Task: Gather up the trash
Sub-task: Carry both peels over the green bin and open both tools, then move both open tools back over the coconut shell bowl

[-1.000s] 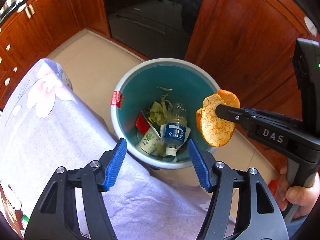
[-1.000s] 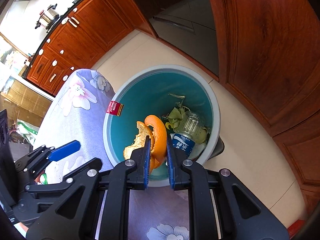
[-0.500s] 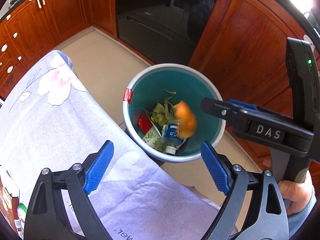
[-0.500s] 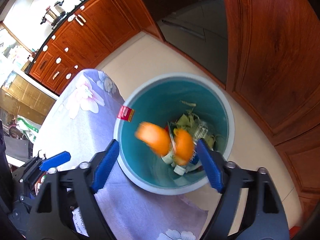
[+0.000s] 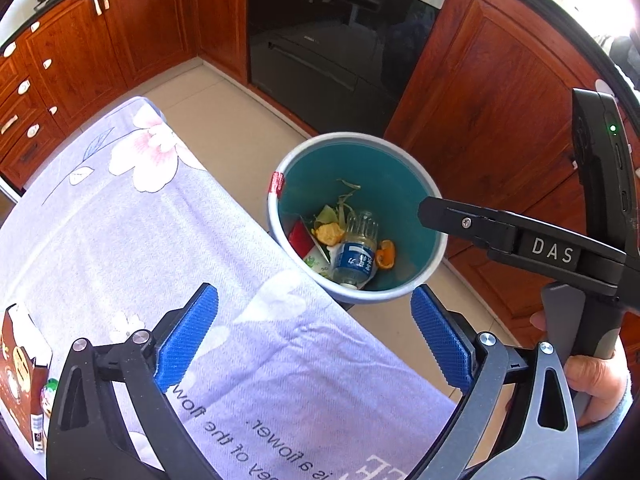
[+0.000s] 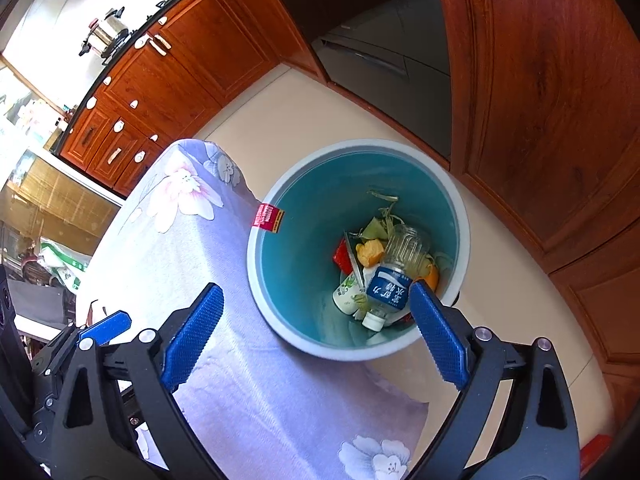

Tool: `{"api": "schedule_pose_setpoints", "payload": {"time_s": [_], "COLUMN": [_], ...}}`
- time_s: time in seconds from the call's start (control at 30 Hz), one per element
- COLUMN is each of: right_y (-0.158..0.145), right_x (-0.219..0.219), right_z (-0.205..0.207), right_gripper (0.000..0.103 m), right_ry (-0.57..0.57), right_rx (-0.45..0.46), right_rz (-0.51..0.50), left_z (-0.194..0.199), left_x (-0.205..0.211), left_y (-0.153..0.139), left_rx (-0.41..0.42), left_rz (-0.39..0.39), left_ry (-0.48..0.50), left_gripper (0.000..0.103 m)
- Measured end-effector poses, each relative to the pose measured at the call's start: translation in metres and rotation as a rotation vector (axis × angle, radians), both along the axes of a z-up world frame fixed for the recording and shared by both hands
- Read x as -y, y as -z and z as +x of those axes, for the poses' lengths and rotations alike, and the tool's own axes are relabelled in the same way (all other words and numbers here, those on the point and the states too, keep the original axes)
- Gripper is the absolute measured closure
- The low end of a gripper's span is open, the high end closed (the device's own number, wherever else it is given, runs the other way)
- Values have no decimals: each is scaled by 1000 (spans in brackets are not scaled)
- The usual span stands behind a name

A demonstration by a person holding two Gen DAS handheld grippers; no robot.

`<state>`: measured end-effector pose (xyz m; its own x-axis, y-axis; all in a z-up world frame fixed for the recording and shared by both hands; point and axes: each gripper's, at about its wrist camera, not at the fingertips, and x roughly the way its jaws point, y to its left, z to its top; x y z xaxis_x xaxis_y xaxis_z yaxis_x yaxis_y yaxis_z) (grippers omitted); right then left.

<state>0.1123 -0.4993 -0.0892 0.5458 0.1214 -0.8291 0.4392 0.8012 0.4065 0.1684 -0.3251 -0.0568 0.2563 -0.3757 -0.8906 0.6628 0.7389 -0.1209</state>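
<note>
A round teal bin (image 5: 434, 258) with a pale rim stands on the floor beside the table; it also shows in the right wrist view (image 6: 260, 280). Inside lie two orange peel pieces (image 5: 329, 233) (image 5: 386, 255), a clear plastic bottle (image 5: 356, 254) with a blue label, a red wrapper and green scraps. The peel (image 6: 370, 251) and bottle (image 6: 394, 276) show in the right wrist view too. My left gripper (image 5: 316, 330) is open and empty over the table edge. My right gripper (image 6: 316, 330) is open and empty above the bin.
A table with a lilac flowered cloth (image 5: 120, 220) lies left of the bin. A brown box (image 5: 20, 372) sits at its left edge. Red wood cabinets (image 5: 480, 100) and a black oven (image 5: 332, 32) stand behind. Beige floor (image 6: 500, 264) surrounds the bin.
My right gripper opened and the orange peel fell into the bin, where it now lies in two pieces. Both grippers have risen and pulled back from the bin.
</note>
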Motion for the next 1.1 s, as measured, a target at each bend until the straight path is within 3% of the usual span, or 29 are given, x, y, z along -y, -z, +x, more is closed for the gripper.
{"api": "schedule_pose_setpoints", "payload": {"time_s": [0.3,0.63,1.1], "right_y": [-18,-37,-48], "right_x": [-19,-64,-172], "right_z": [-12,-16,3], "right_gripper": [13,13,13], "right_ry": [-27,-94,-270], "right_rx": [16,26,14], "right_rz": [-13,-27,-38], "left_z": [-18,-36,-42], "left_x": [-21,-75,-219], "left_y": [-15,-30,-27], "left_rx": [28,44,66], "left_rz": [-15,-35,5], "left_ry": [-10,-60,-212], "left_gripper": [5,5,5]}}
